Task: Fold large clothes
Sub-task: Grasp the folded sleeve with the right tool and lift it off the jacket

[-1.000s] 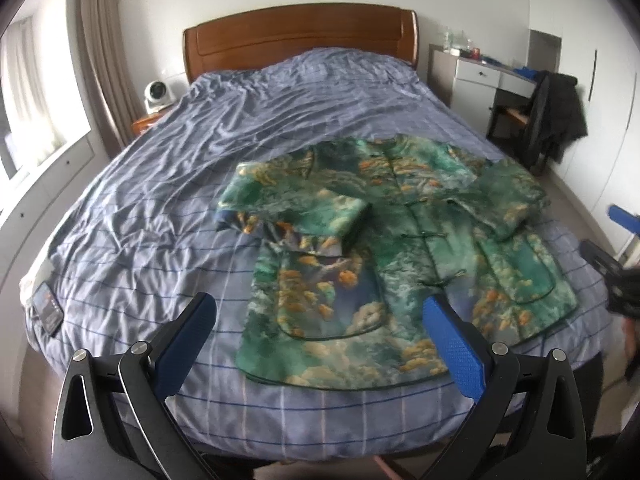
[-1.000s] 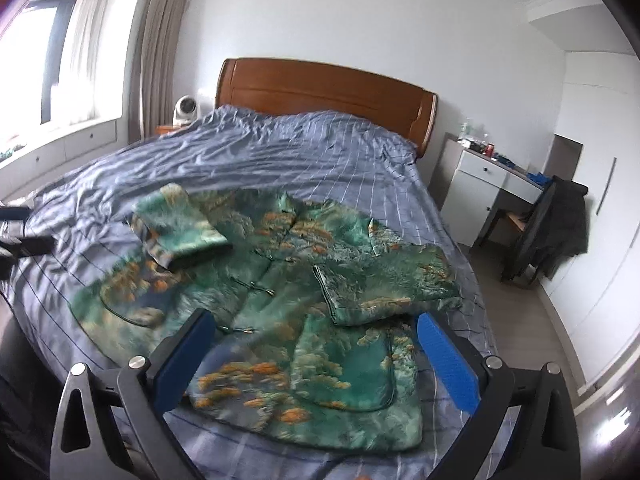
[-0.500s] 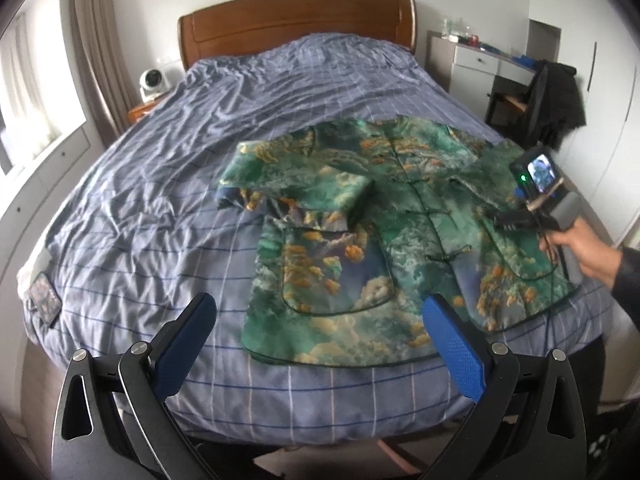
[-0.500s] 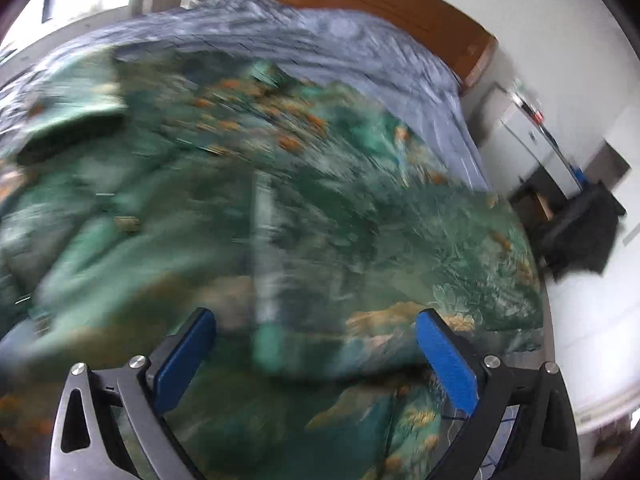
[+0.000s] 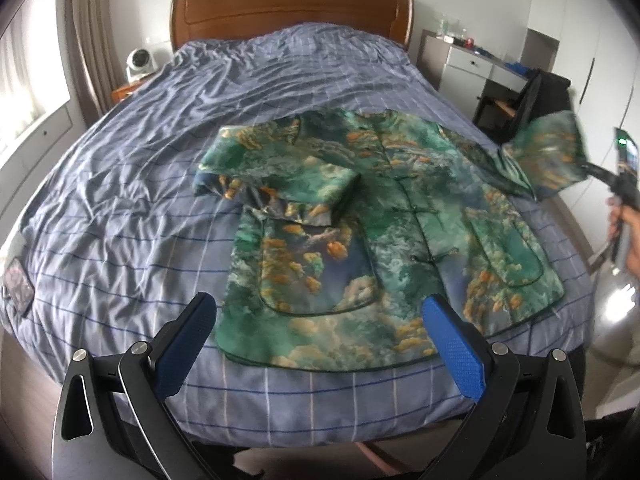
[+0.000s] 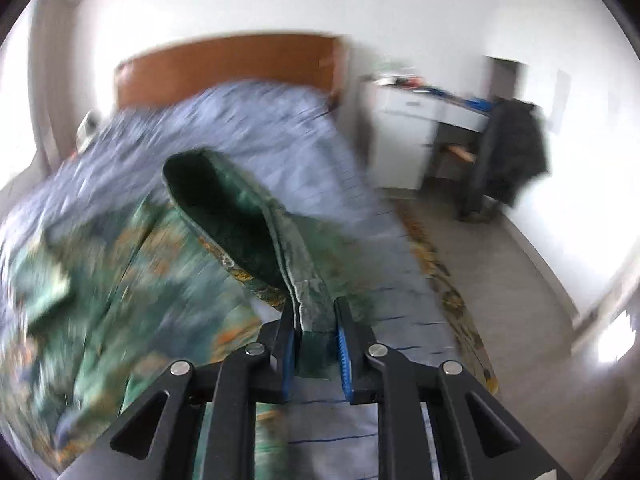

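Right gripper (image 6: 316, 344), jaws just having closed, is pinching the jacket's sleeve cuff (image 6: 308, 292) off the bed's (image 5: 120, 184) right edge, left gripper (image 5: 320, 344) hanging wide and empty over the foot edge, green jacket (image 5: 360, 240) lying near it.

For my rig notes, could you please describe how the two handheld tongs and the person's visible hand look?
Both the left tongs and the right tongs have black, triangular cut-out frames with silver rivets and textured blue pads. In the left wrist view, the right hand grips a dark handle carrying a small screen with a green light; no sleeve shows clearly.
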`<control>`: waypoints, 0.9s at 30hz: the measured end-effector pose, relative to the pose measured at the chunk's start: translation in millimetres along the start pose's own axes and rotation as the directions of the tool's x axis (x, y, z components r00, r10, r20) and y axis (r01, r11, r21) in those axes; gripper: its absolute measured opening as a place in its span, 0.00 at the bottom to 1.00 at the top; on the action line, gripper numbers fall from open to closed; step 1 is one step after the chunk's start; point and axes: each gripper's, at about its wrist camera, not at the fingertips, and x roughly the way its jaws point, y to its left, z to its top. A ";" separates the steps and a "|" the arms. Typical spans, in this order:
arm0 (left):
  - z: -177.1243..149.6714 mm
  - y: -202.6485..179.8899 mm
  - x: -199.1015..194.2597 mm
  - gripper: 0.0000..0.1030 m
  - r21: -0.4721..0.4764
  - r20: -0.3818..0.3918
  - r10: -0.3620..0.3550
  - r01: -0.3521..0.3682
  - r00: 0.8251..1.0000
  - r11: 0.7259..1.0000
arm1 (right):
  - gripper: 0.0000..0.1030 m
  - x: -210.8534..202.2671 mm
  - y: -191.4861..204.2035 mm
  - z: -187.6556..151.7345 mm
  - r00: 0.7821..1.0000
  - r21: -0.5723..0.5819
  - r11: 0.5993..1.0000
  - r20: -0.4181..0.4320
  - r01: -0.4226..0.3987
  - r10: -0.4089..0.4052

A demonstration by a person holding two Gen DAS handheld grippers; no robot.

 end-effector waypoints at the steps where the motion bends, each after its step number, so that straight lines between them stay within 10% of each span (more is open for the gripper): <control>1: 1.4 2.0 -0.2 1.00 -0.003 0.003 0.006 -0.006 1.000 1.000 | 0.17 0.0 -21.6 5.9 1.000 0.044 0.999 0.004 0.027 -0.027; 14: 19.5 30.6 1.9 1.00 -0.007 0.041 0.055 -0.054 0.998 0.998 | 0.31 38.3 -199.3 -66.2 0.923 0.380 0.844 -0.218 0.380 -0.317; 20: 37.7 24.9 30.6 1.00 0.141 0.045 0.039 -0.045 0.998 0.989 | 0.32 19.1 -169.8 -86.1 0.930 0.336 0.869 -0.183 0.363 -0.318; 27: 55.2 2.9 113.0 1.00 0.389 -0.046 0.010 0.009 0.999 0.921 | 0.45 -43.3 -60.6 -95.7 0.992 0.221 0.967 -0.038 0.124 -0.119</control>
